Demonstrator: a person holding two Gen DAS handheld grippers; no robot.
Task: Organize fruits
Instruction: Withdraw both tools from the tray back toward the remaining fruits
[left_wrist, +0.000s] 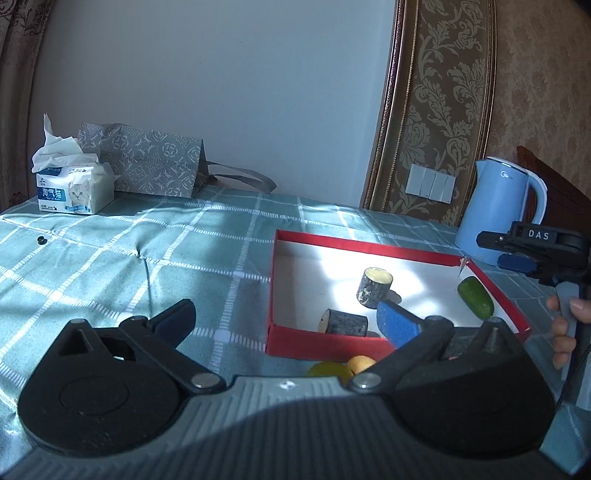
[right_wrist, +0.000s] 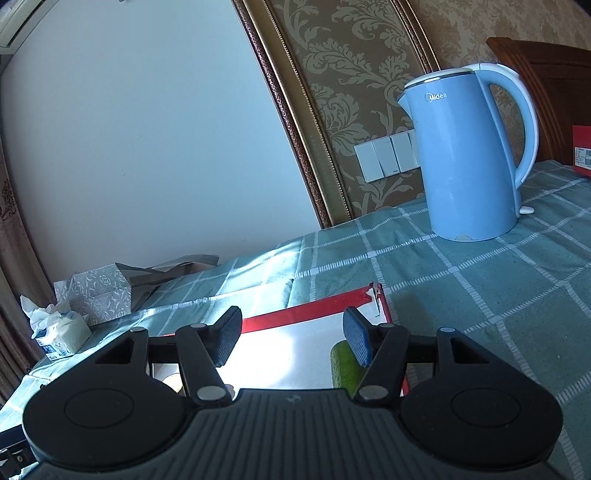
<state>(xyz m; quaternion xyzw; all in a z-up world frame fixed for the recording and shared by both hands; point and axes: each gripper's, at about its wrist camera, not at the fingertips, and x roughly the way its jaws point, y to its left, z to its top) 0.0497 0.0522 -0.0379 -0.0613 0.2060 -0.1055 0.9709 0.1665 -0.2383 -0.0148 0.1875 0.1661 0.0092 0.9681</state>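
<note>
A red box with a white floor lies on the checked cloth. Inside it are two dark cylinder pieces, one upright and one on its side, and a green fruit by the right wall. A yellow-green fruit and an orange fruit lie outside, in front of the box. My left gripper is open wide above the box's near left corner and holds nothing. My right gripper is open over the box. The green fruit lies just below its right finger, not pinched.
A blue kettle stands behind the box on the right. A tissue pack and a grey patterned bag sit at the far left by the wall. A hand holds the right gripper at the right edge.
</note>
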